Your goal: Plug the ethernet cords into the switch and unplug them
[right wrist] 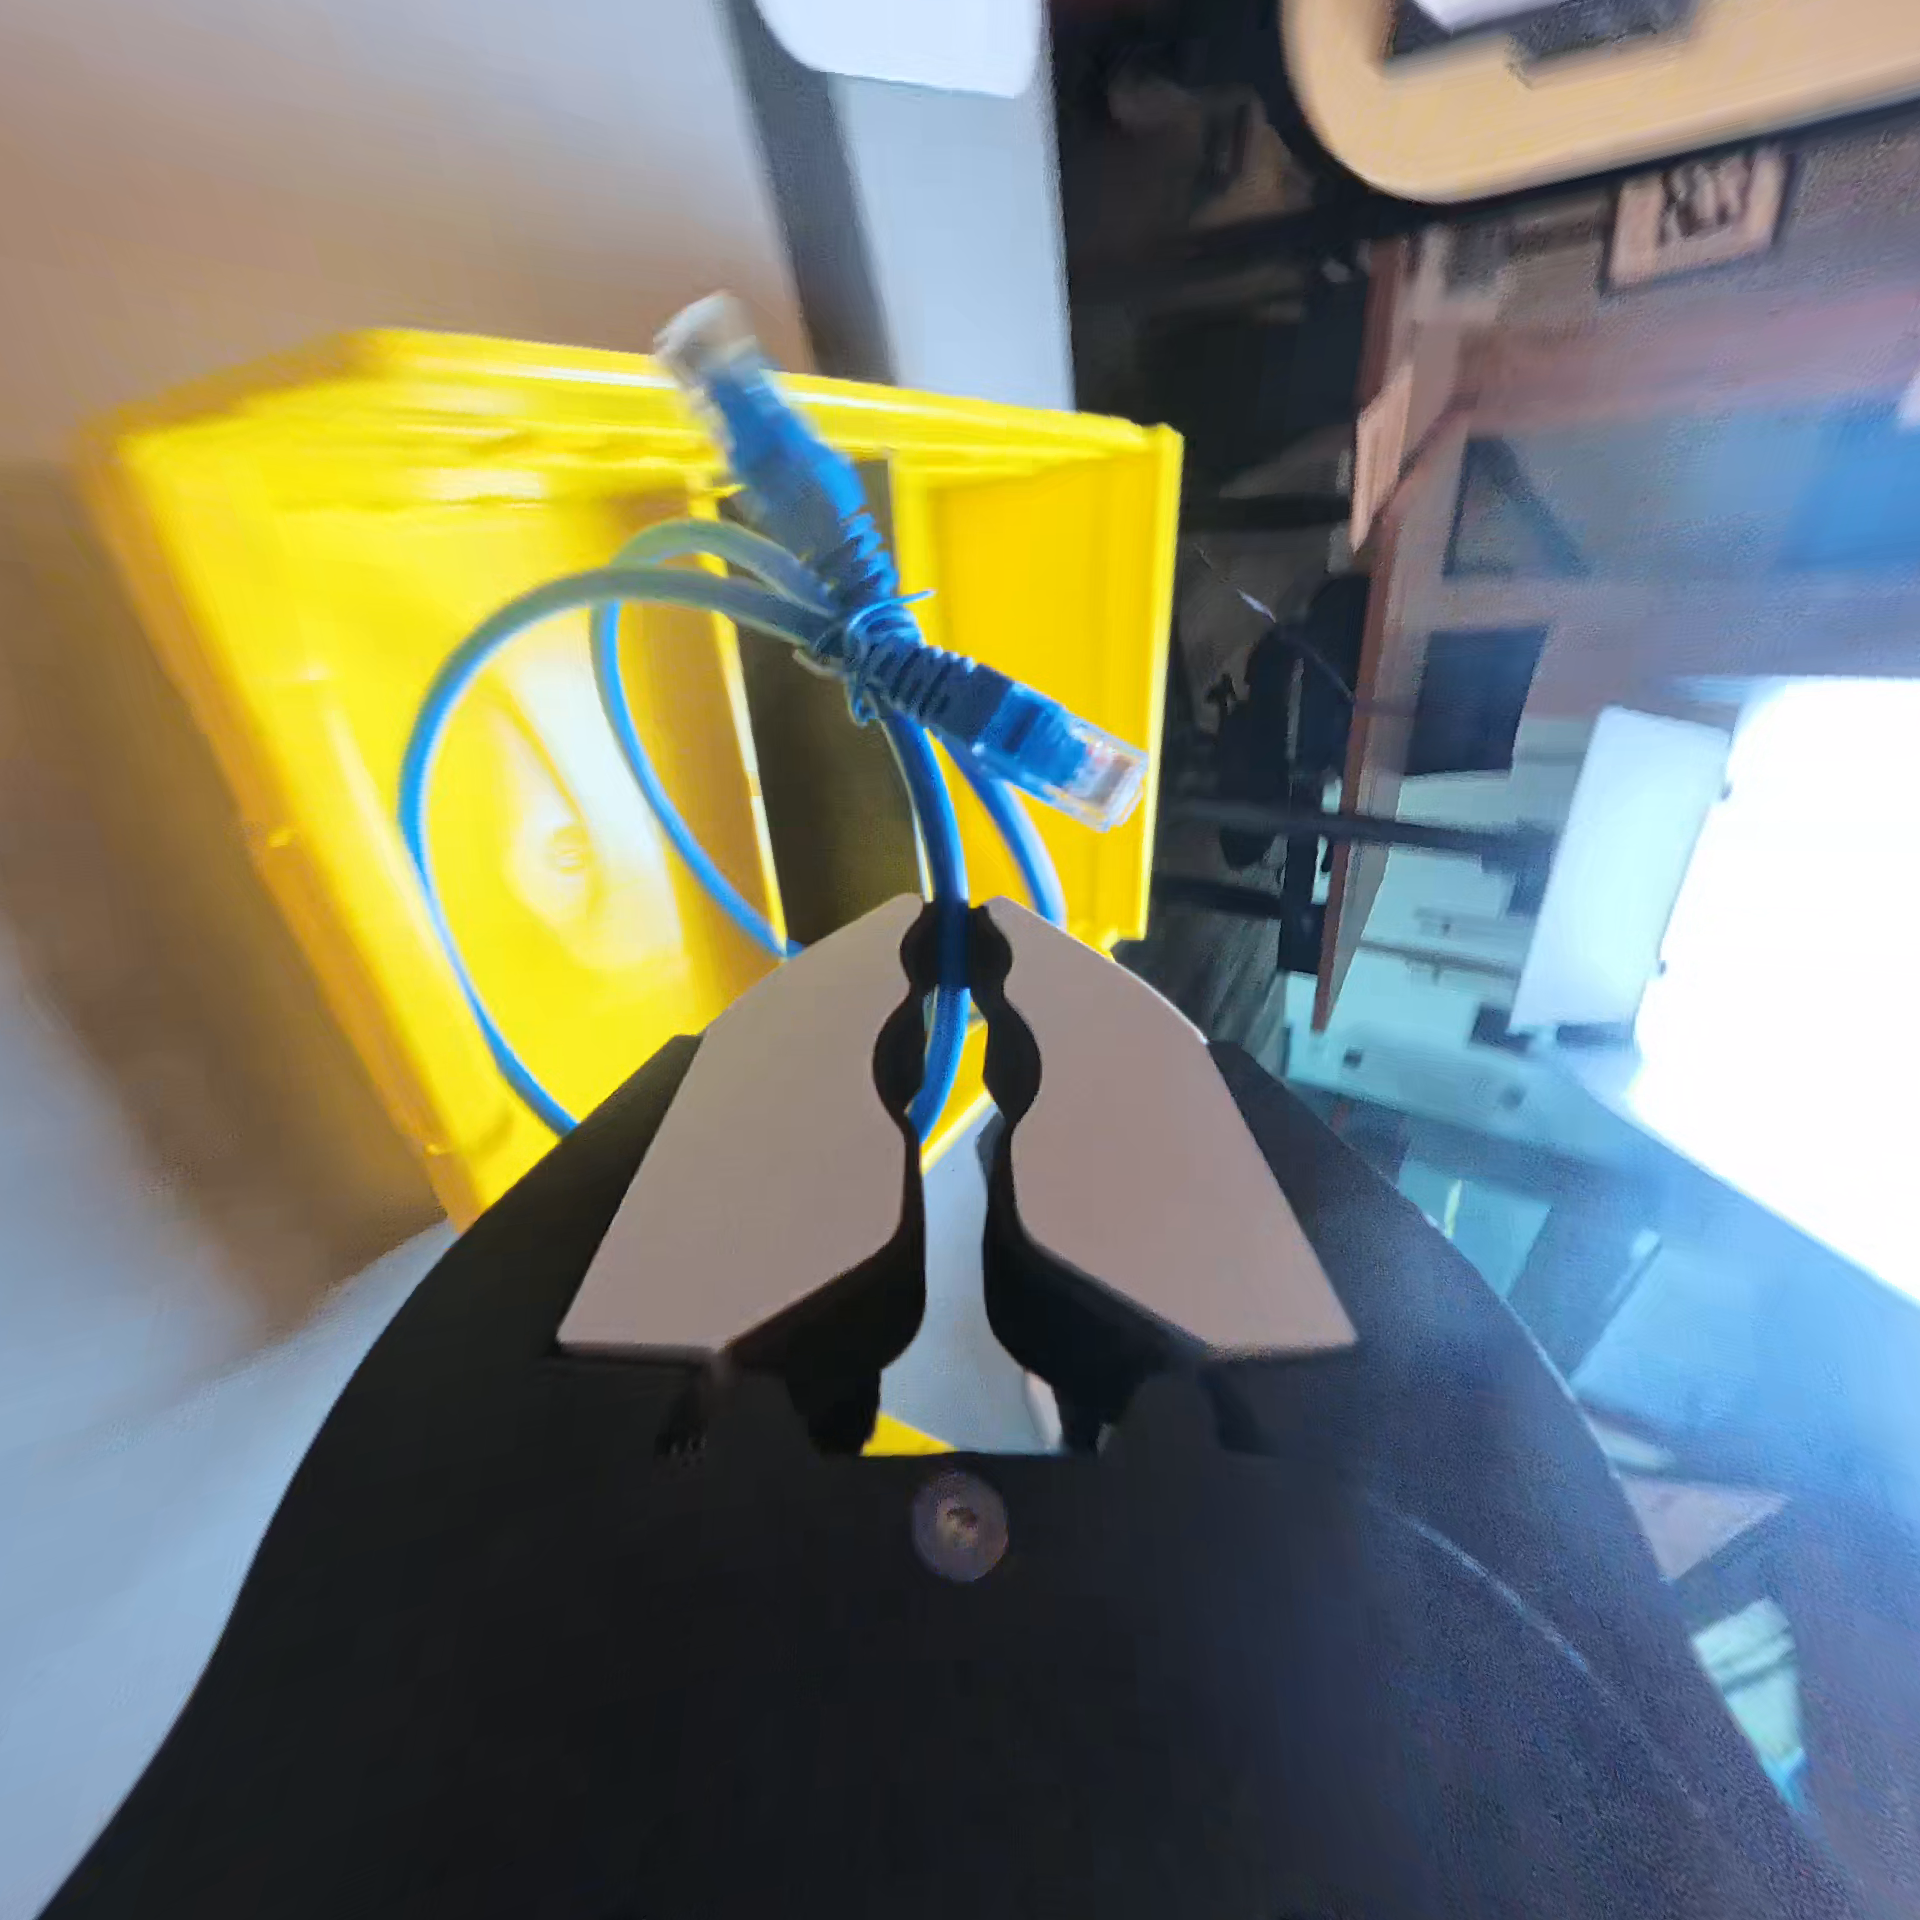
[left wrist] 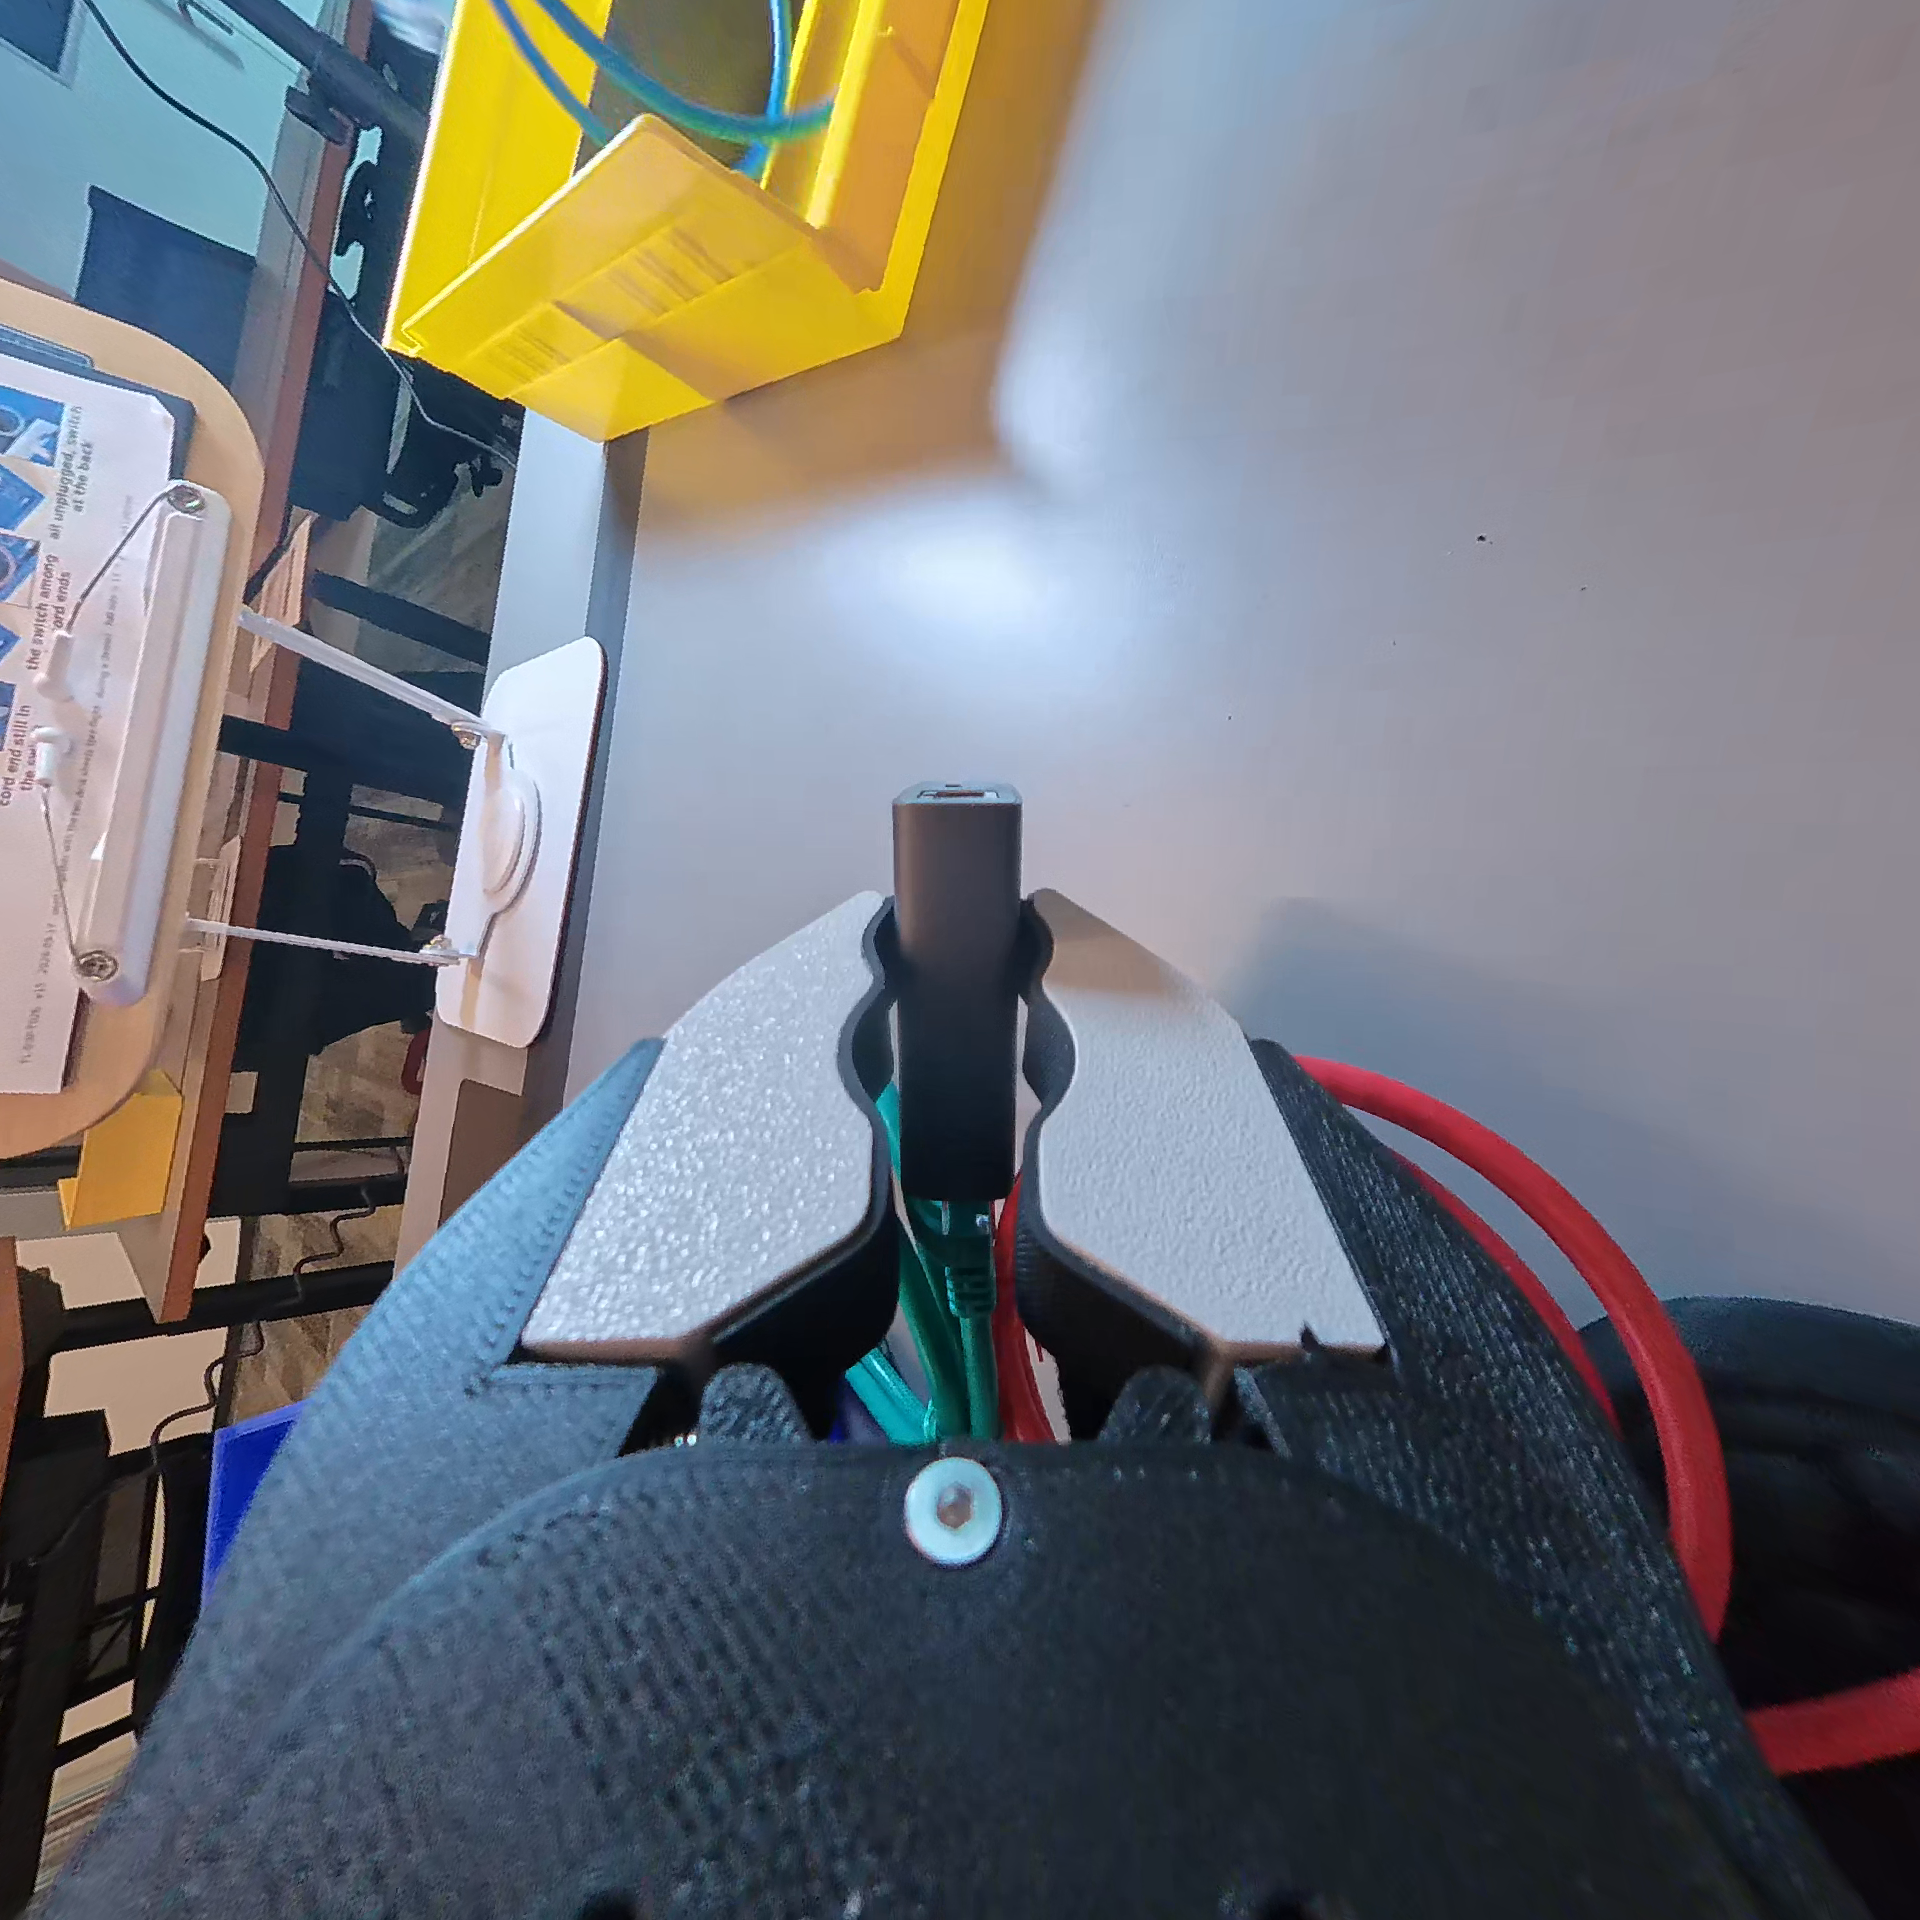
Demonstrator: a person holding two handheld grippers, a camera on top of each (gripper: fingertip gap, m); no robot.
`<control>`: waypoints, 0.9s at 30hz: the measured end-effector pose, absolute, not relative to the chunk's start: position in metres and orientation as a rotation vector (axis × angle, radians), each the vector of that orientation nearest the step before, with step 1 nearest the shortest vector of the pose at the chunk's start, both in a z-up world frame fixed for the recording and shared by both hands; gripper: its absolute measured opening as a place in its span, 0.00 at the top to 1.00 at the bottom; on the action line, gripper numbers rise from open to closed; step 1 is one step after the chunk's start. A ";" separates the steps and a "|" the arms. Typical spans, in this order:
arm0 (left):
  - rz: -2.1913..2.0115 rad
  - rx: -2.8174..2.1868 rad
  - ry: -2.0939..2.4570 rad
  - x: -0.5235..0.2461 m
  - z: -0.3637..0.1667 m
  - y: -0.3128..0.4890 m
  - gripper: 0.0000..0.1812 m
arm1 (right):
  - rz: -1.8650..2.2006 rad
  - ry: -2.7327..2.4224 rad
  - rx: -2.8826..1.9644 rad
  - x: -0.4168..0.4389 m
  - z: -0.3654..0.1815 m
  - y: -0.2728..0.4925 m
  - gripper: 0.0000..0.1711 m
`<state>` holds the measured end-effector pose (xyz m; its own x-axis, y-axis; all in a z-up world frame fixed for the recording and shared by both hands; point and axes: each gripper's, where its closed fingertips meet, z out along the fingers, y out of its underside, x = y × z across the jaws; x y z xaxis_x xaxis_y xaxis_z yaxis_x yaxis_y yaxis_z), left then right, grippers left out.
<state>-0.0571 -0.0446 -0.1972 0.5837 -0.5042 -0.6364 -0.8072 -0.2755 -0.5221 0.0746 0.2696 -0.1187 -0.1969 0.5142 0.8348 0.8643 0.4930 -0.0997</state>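
Note:
My left gripper [left wrist: 957, 914] is shut on a small black switch [left wrist: 956, 935], held end-on with one port facing away from me. A green ethernet cord [left wrist: 961, 1299] is plugged into its near end, between my fingers. A red cord [left wrist: 1600, 1320] loops at the right of the gripper. My right gripper [right wrist: 954, 920] is shut on a coiled blue ethernet cord [right wrist: 940, 790], tied with a twist tie. Its two clear plugs [right wrist: 1091, 774] stick out above my fingertips. The coil hangs in front of a yellow bin [right wrist: 312, 644].
The yellow bin [left wrist: 665, 281] sits on the grey table [left wrist: 1351, 623] with a blue cord in it. A white stand [left wrist: 520, 842] holding a clipboard with papers [left wrist: 94, 727] is at the table's left edge. A blue bin corner [left wrist: 239, 1496] shows lower left.

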 end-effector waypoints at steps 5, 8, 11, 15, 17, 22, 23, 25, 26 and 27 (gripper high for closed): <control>0.440 -1.952 1.063 -0.055 -0.201 -0.044 0.88 | -0.456 -1.536 -1.300 0.088 -0.065 0.294 0.97; 0.439 -1.957 1.068 -0.055 -0.202 -0.045 0.88 | -0.438 -1.576 -1.318 0.089 -0.063 0.291 0.97; 0.432 -1.962 1.070 -0.055 -0.204 -0.044 0.88 | -0.319 -1.653 -1.448 0.089 -0.068 0.284 0.97; 0.426 -1.967 1.079 -0.054 -0.206 -0.045 0.88 | -0.038 -1.730 -1.656 0.085 -0.066 0.274 0.97; 0.425 -1.969 1.085 -0.053 -0.207 -0.045 0.88 | 0.059 -1.762 -1.807 0.086 -0.078 0.279 0.97; 0.422 -1.971 1.093 -0.053 -0.209 -0.046 0.88 | 0.035 -1.742 -2.034 0.086 -0.143 0.325 0.97; 0.421 -1.971 1.093 -0.053 -0.209 -0.046 0.88 | 0.026 -1.737 -2.030 0.083 -0.154 0.332 0.96; 0.416 -1.973 1.092 -0.053 -0.209 -0.046 0.88 | -0.042 -1.750 -1.991 0.082 -0.174 0.342 0.96; 0.411 -1.974 1.092 -0.053 -0.210 -0.046 0.88 | -0.090 -1.753 -1.945 0.081 -0.180 0.347 0.94; 0.408 -1.976 1.092 -0.054 -0.211 -0.046 0.88 | -0.153 -1.755 -1.894 0.081 -0.183 0.352 0.91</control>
